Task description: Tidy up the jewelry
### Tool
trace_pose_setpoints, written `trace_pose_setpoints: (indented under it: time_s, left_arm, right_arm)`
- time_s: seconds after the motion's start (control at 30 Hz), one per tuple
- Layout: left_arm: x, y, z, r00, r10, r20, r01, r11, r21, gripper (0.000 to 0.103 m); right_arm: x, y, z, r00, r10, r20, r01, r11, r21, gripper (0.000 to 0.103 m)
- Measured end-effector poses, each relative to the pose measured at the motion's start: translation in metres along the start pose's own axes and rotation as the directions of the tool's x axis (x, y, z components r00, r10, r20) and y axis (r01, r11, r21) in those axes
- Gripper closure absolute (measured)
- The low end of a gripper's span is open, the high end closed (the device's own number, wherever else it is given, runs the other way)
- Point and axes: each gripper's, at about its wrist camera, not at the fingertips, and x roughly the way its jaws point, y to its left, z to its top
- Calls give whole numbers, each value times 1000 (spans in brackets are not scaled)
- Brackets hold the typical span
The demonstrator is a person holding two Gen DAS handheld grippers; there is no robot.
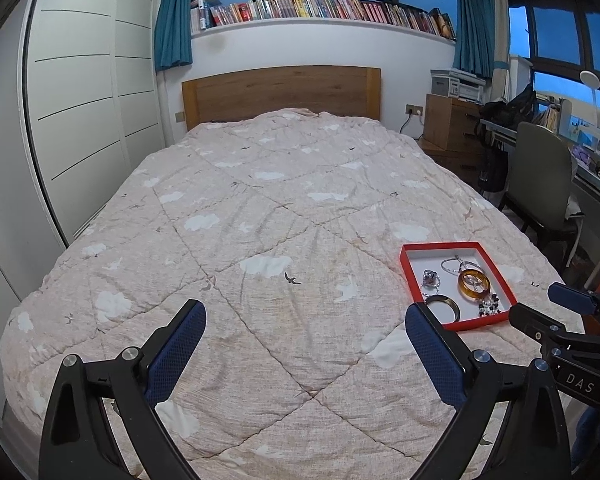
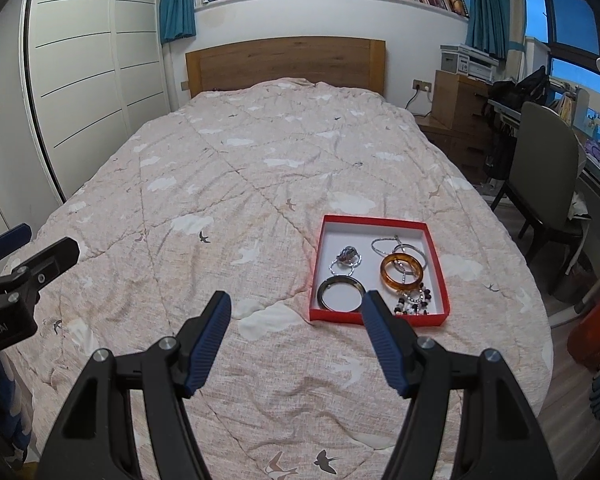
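A red-rimmed shallow box (image 2: 436, 240) with a white floor lies on the bed's right side; it also shows in the left wrist view (image 1: 406, 264). It holds an amber bangle (image 2: 402, 272), a dark bangle (image 2: 340, 294), silver bangles (image 2: 396, 246), a beaded piece (image 2: 414, 302) and a silver charm piece (image 2: 346, 258). My right gripper (image 2: 298, 304) is open and empty, just before the box's near left corner. My left gripper (image 1: 306, 316) is open and empty over the quilt, left of the box.
The pink quilt (image 1: 260, 220) with clouds and birds covers the bed. A white wardrobe (image 1: 80, 100) stands left. A chair (image 2: 548, 176), a desk and a wooden nightstand (image 2: 460, 104) stand right. A bookshelf (image 1: 320, 8) runs above the headboard.
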Motion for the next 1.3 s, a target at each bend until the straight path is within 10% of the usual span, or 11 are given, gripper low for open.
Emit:
trace_pose_setpoints:
  time_s: [1.3]
  left_arm:
    - [15,17,-8,999,9,-32,-10,999,-31,1]
  right_arm:
    - [17,1,-11,999,-20,-36,20,1000,-3,37]
